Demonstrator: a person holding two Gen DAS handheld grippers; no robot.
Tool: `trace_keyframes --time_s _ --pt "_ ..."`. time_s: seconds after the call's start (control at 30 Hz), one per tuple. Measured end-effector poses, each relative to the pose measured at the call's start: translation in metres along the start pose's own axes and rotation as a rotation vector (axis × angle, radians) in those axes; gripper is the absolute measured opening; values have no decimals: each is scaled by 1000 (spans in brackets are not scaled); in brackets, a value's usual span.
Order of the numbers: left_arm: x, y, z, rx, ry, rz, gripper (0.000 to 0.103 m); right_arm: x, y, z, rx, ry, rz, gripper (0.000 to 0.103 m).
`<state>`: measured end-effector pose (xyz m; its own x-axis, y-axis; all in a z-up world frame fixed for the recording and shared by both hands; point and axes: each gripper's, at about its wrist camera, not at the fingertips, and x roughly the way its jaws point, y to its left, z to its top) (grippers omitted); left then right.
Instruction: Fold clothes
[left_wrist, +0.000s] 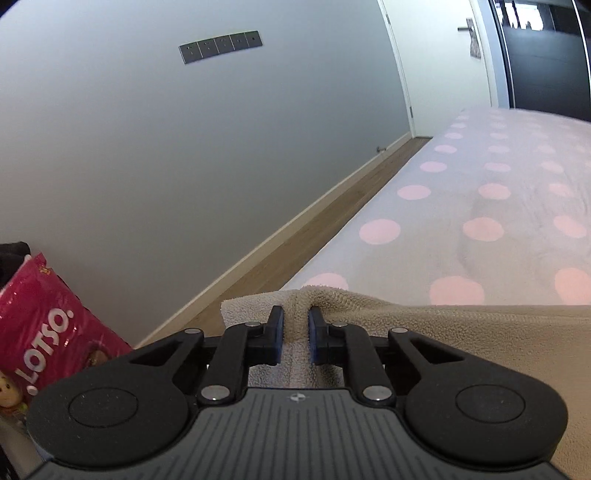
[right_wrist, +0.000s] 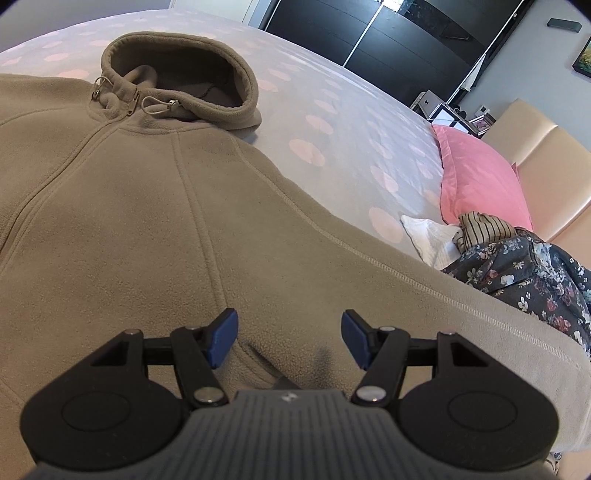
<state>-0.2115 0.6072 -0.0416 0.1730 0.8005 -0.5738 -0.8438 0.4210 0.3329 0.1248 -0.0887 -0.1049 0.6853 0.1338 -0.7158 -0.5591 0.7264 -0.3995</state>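
Tan zip-front fleece hoodie (right_wrist: 155, 206) lies spread front-up on the dotted pink-and-white bed cover (right_wrist: 332, 110), L gripper (left_wrist: 296, 325) pinched shut on a fabric ridge near bed's edge, R gripper (right_wrist: 289, 338) wide open w/ nothing held, just over chest; looks soft, floppy, grippy, best grabbed at hems/seams.

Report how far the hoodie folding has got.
Done: the tan hoodie lies spread, zipped, on the dotted bedspread. In hand: left gripper pinches a hoodie edge; right gripper is open above the fabric. Left: no fold visible yet, and other clothes wait by the pillow.
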Motion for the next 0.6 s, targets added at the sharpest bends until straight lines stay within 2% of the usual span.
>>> trace_keyframes --time_s 0.17,0.2,0.33,0.6 --pt "23 -24 -10 101 100 28 17 -4 -3 -1 10 -12 2 65" --pt "19 -26 -10 98 100 15 17 -5 -3 -1 10 -13 3 65" --pt "5 -35 -8 89 102 -36 32 -7 -4 -1 16 -20 9 65" --pt "-27 -57 -4 81 102 -144 32 -15 -18 3 78 -33 2 65"
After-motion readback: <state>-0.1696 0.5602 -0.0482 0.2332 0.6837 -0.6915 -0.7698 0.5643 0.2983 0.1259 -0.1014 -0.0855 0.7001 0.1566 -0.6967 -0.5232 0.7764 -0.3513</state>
